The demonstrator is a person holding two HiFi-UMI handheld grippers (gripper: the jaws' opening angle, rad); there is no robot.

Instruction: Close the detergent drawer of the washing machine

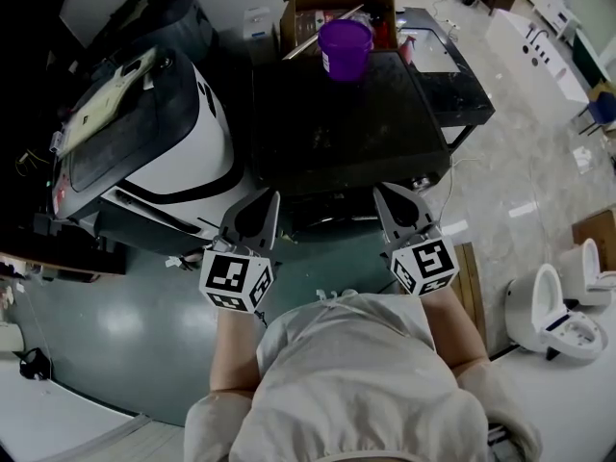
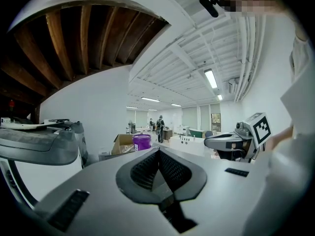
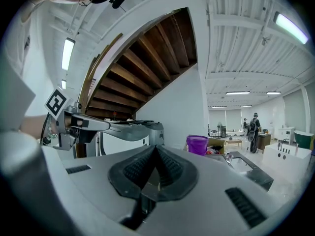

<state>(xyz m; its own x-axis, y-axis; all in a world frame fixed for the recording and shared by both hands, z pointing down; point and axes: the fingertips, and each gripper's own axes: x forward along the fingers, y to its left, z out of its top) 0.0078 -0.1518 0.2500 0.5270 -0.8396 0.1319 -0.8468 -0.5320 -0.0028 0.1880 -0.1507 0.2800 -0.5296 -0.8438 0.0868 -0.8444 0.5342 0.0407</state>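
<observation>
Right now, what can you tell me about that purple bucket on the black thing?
The purple bucket is round, open at the top and looks like plastic, with a small white label on its side. It stands upright near the far edge of the black top, just in front of a cardboard box. I can't tell whether it touches the box.

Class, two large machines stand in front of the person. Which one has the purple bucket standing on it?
The black-topped machine in the middle carries the purple bucket at its far edge; the white-and-black machine on the left does not.
</observation>
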